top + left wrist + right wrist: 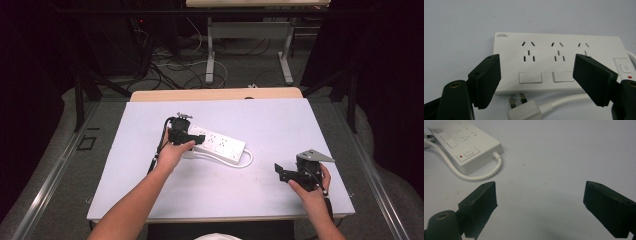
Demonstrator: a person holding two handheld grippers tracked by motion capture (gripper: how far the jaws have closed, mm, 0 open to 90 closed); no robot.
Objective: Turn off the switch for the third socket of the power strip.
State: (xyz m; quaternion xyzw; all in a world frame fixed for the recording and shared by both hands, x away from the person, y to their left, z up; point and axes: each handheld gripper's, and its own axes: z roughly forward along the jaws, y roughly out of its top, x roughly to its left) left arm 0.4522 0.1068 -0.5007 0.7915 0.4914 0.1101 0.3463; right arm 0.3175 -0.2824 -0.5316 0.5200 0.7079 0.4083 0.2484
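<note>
The left claw (200, 140) hides one end of the power strip (220, 145).

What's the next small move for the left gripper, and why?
Probably lower the left gripper toward the plug and bring its fingers around it. The fingers are open with nothing between them, the plug lies loose on the table in front of the power strip, and all three sockets are free.

power strip (559, 60): white, grey socket slots, small red mark beside its switch | plug (524, 111): white, metal prongs | cord (471, 176): white | hand-held gripper (536, 80): black | counter (280, 125): pale lilac-white cover, tan wood edge
</note>
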